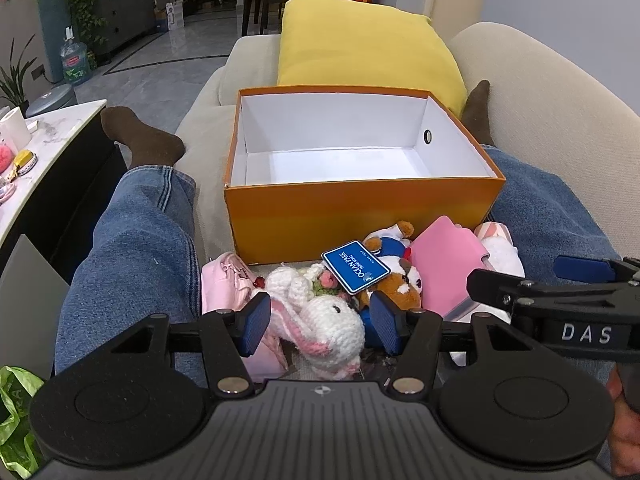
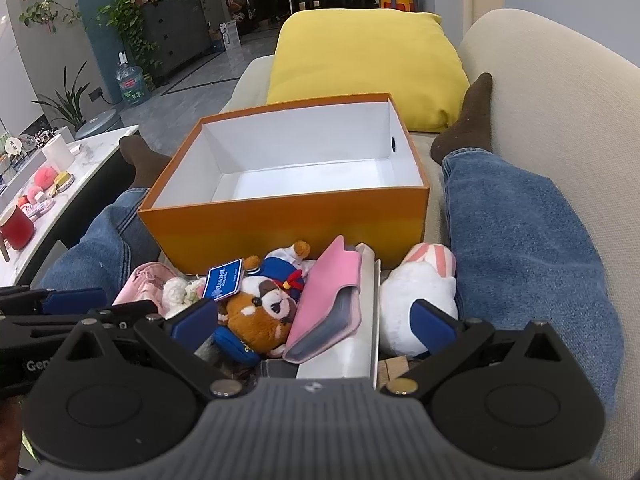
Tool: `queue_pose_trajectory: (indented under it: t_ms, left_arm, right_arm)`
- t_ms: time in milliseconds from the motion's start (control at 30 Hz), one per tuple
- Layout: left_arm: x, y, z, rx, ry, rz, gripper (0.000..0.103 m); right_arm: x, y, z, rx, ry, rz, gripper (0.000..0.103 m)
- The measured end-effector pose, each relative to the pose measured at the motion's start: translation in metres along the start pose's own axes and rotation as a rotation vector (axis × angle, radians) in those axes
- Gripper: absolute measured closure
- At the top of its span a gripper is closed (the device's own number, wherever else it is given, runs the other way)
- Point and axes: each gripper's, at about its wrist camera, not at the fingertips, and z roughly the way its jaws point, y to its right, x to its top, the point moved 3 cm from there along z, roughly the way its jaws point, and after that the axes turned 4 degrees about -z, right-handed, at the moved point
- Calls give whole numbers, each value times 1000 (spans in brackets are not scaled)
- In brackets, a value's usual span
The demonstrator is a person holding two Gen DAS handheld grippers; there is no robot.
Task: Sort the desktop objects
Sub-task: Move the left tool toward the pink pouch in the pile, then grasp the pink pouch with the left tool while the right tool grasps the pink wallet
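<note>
Left gripper (image 1: 316, 322) sits lowest in the left wrist view, jaws partly open around the white crochet bunny (image 1: 320, 320), pads either side of it, not clearly squeezing yet. Just ahead of the fingers lie a blue tag (image 1: 355, 266), a brown plush (image 1: 396, 284) and a pink wallet (image 1: 444, 268); beyond them stands the empty orange box (image 1: 360, 216). To do this well, centre the bunny's body between the pads, close firmly, lift clear of the tag, then carry it forward over the near wall. Right gripper (image 2: 314, 322) in the right wrist view is wide open and holds nothing; the brown plush (image 2: 256, 316) and pink wallet (image 2: 326, 308) sit between its fingers, a white plush (image 2: 416, 292) beside its right finger, and the orange box (image 2: 280, 224) is ahead.
</note>
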Motion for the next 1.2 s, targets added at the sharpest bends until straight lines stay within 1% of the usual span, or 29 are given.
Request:
queue_pose_trajectory:
  t_ms: [167, 233, 333, 367, 433, 500, 567, 700, 767, 800, 967, 1200]
  left_arm:
    - [-2, -9, 0, -8, -9, 0, 38]
    - [-2, -12, 0, -6, -7, 7, 38]
    - [-2, -17, 0, -6, -10, 7, 40]
    - [-1, -19, 0, -7, -12, 4, 40]
    - [0, -24, 2, -4, -18, -6, 40]
    - [0, -29, 3, 3, -23, -15, 41]
    - [0, -35, 4, 10, -25, -23, 41]
    - [1, -46, 7, 20, -33, -42, 42]
    - [1, -52, 10, 24, -44, -51, 45]
    - [2, -56, 12, 26, -51, -55, 48]
    - [8, -77, 24, 44, -89, -88, 49]
    - [27, -89, 53, -17, -189, -89, 49]
  right_arm:
    - [0, 0, 3, 3, -1, 6, 2]
    - [0, -1, 4, 12, -5, 7, 4]
    - [0, -3, 8, 34, -19, 2, 15]
    - [0, -4, 9, 47, -24, 2, 21]
    - [0, -7, 13, 76, -40, 4, 28]
    - [0, -12, 17, 104, -54, -1, 31]
    - [0, -18, 22, 125, -67, -18, 39]
    - [3, -30, 31, 169, -88, -44, 47]
    - [5, -33, 35, 182, -102, -54, 51]
    - [6, -34, 36, 188, -104, -56, 53]
    - [14, -26, 42, 150, -103, -68, 53]
    - [30, 4, 47, 81, -121, -54, 53]
